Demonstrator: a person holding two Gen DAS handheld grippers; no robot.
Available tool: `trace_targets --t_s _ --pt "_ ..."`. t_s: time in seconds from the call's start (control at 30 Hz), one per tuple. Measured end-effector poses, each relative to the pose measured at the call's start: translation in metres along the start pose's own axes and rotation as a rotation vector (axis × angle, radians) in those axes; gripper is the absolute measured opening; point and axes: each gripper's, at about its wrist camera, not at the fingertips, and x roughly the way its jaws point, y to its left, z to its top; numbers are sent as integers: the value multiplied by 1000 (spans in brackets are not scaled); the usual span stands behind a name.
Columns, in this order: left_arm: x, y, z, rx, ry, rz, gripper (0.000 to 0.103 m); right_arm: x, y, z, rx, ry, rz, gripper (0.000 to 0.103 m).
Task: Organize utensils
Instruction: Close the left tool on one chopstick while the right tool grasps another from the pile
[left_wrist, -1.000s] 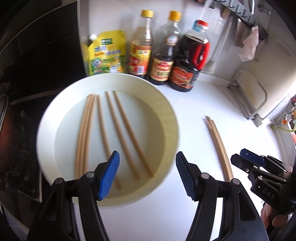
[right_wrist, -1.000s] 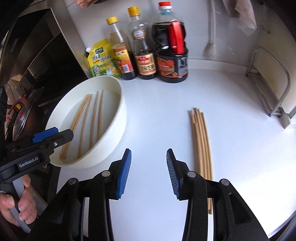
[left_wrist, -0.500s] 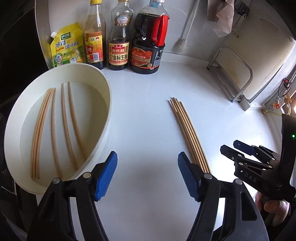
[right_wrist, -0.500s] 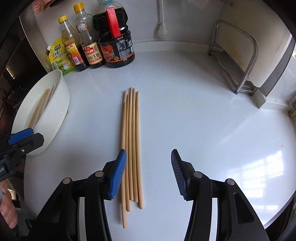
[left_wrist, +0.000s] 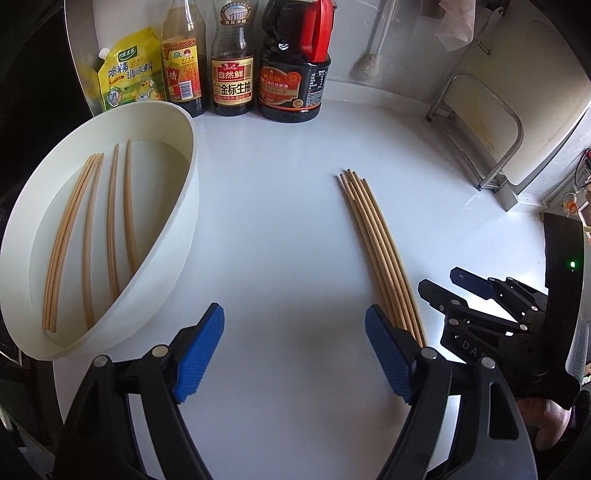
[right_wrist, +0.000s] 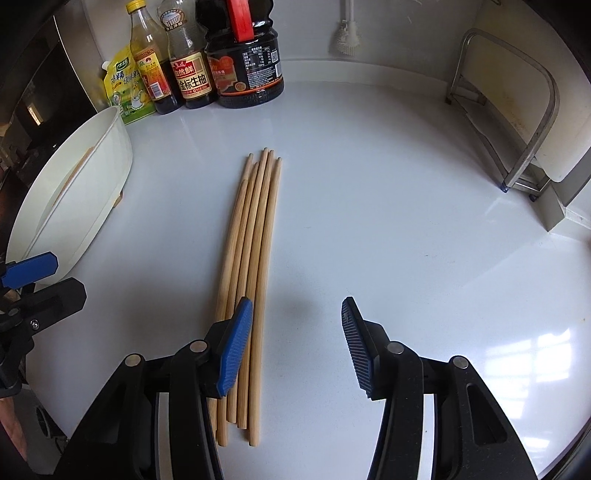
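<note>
both hand-held grippers, left hand-held gripper (left_wrist: 294, 349) and right hand-held gripper (right_wrist: 296, 341), gape empty.

White counter (left_wrist: 280, 229): glossy, with window glare at the lower right of the right-wrist view. Directly on it: a white basin (left_wrist: 184, 206) at left; a bundle of loose chopsticks (right_wrist: 255, 236) at centre, side by side and touching. Along the top edge, a yellow pouch (left_wrist: 129, 74) and three sauce bottles (left_wrist: 232, 74); a metal rack (right_wrist: 517, 122) at upper right.
</note>
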Motion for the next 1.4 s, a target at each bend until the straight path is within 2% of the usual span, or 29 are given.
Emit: trace_targets --t_s 0.4,0.8,1.1,1.4 --pt "10 -6 -6 -5 22 29 77 10 0 -3 -27 1 0 48" --pt "14 -14 1 -16 25 15 77 10 4 -4 -55 1 -9 48" --pt "28 -22 2 -28 38 3 78 13 -10 -3 -35 -18 -10 48" --pt "47 -46 -1 -13 52 -34 78 11 -35 -2 -7 -40 -20 48"
